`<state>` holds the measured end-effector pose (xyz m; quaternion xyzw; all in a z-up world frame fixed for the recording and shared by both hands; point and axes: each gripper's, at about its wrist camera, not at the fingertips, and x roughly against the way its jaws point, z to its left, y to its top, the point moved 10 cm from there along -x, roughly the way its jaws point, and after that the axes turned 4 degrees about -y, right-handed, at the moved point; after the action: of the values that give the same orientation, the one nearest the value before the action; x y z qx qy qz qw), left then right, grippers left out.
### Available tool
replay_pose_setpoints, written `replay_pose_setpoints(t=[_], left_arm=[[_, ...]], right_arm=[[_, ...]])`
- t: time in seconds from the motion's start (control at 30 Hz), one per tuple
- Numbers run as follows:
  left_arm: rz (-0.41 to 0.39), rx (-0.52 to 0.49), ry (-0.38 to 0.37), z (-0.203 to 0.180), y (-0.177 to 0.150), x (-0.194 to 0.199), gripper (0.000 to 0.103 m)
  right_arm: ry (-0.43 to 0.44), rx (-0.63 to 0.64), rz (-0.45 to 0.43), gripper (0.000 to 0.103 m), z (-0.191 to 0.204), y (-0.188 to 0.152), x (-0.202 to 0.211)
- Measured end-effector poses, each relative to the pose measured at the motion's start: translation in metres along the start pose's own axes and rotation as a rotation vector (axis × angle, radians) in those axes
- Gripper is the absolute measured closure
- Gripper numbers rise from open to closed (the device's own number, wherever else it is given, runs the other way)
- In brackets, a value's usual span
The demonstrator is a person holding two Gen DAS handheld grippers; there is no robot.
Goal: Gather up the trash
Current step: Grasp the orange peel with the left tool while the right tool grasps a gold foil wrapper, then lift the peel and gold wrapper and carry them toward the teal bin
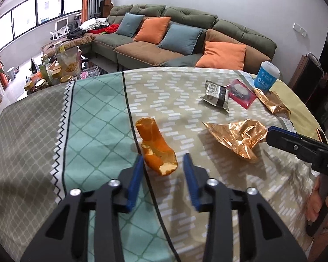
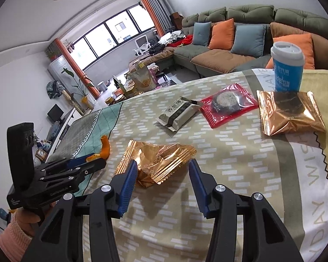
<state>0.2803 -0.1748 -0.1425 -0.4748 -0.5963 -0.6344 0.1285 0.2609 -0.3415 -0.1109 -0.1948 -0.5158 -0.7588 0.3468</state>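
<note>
A curled orange peel (image 1: 158, 150) lies on the patterned tablecloth (image 1: 94, 118). My left gripper (image 1: 163, 159) is open around its near end, the blue pads on either side, with a gap on the right. In the right wrist view the left gripper (image 2: 87, 162) reaches in from the left at the peel (image 2: 104, 149). A crumpled gold wrapper (image 2: 161, 160) lies between the open fingers of my right gripper (image 2: 162, 163). One right finger (image 1: 280, 136) shows at the gold wrapper (image 1: 236, 136) in the left wrist view.
Farther back on the table lie a grey-and-black snack wrapper (image 2: 178, 114), a red cookie packet (image 2: 227, 104) and a puffed gold packet (image 2: 290, 113), with a blue lidded cup (image 2: 287, 69) behind. A sofa (image 1: 185, 43) stands beyond the table's far edge.
</note>
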Motion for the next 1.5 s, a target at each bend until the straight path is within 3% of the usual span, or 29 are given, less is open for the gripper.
replay_pose_setpoints(t=[0.33, 0.63, 0.83, 1.23, 1.5], left_arm=[[-0.011, 0.021, -0.022, 0.004, -0.002, 0.003, 0.080], [-0.048, 0.042, -0.038, 0.016, -0.021, 0.033, 0.082], [-0.087, 0.049, -0.031, 0.022, -0.034, 0.061, 0.083], [-0.134, 0.061, -0.006, 0.033, -0.066, 0.112, 0.083], [-0.156, 0.099, 0.014, 0.046, -0.089, 0.142, 0.083]], right_arm=[[0.030, -0.032, 0.031, 0.056, -0.001, 0.001, -0.006], [0.076, -0.051, 0.062, 0.069, 0.005, -0.003, -0.010], [0.105, -0.047, 0.041, 0.071, 0.014, -0.005, 0.000], [0.222, -0.025, -0.014, 0.072, 0.062, -0.023, 0.031], [0.290, 0.015, 0.004, 0.072, 0.102, -0.040, 0.037]])
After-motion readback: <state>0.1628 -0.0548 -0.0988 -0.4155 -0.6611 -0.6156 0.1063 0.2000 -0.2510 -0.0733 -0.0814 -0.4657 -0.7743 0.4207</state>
